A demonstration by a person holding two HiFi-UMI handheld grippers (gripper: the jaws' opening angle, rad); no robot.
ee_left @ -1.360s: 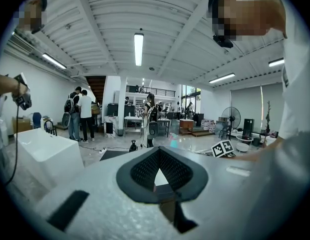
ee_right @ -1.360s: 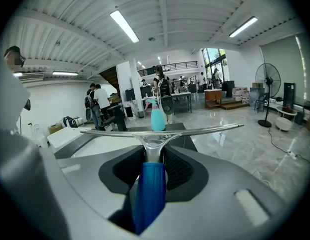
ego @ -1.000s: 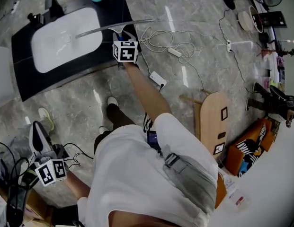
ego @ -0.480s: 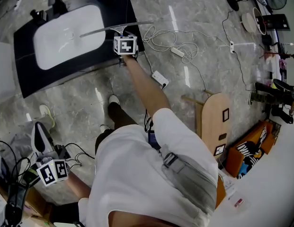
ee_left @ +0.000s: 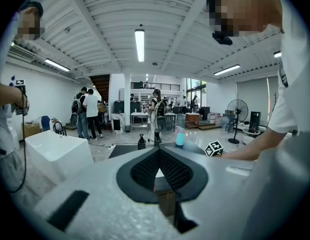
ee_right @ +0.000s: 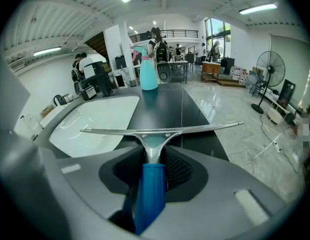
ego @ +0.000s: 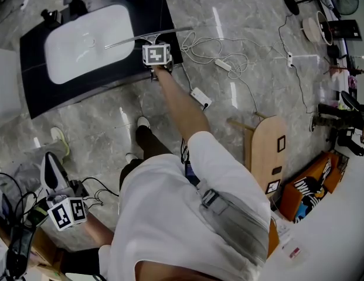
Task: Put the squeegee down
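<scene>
The right gripper (ee_right: 155,156) is hovering over the black worktop (ee_right: 199,109) just beside the white sink (ee_right: 97,121). Its fingers are clamping the blue handle of the squeegee (ee_right: 155,131), so the blade is lying level and crosswise above the dark surface, seemingly ready to be lowered flat. Whether the blade is touching the worktop cannot be told. The squeegee is showing a long, thin, slightly bowed metal blade on a metal neck running into the blue grip. The left gripper (ee_left: 159,169) is hanging low at the person's side, well apart from the worktop, its fingers closed on nothing, probably to keep it out of the way.
</scene>
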